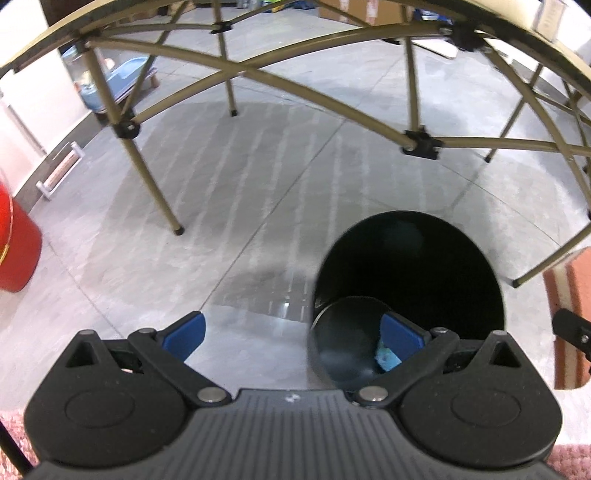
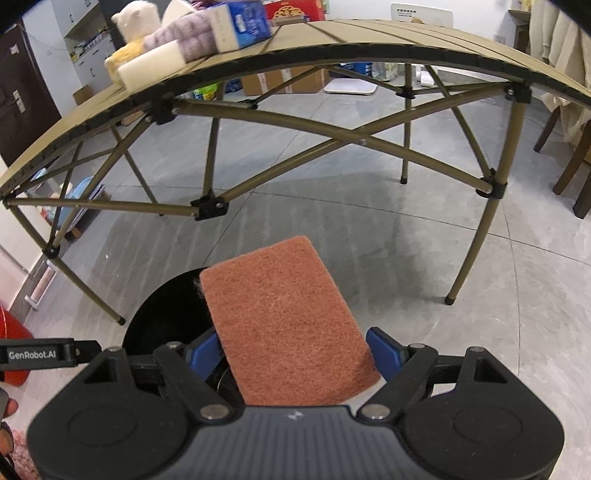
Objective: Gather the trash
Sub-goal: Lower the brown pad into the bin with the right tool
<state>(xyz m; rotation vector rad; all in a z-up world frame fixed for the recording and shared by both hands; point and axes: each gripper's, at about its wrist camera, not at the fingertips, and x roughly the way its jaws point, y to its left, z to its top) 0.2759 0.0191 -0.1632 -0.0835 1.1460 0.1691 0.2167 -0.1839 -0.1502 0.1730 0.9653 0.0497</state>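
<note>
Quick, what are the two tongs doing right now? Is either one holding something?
Left tongs: open, holding nothing, above the black bin.
Right tongs: closed on the brown scrub pad.

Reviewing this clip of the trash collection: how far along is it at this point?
Done: a small blue scrap already lies inside the black bin. In hand: the right hand-held gripper holds a brown scouring pad above the bin's edge, not yet dropped. The left hand-held gripper is open and empty. Left: sponges and a blue box remain on the folding table.
</note>
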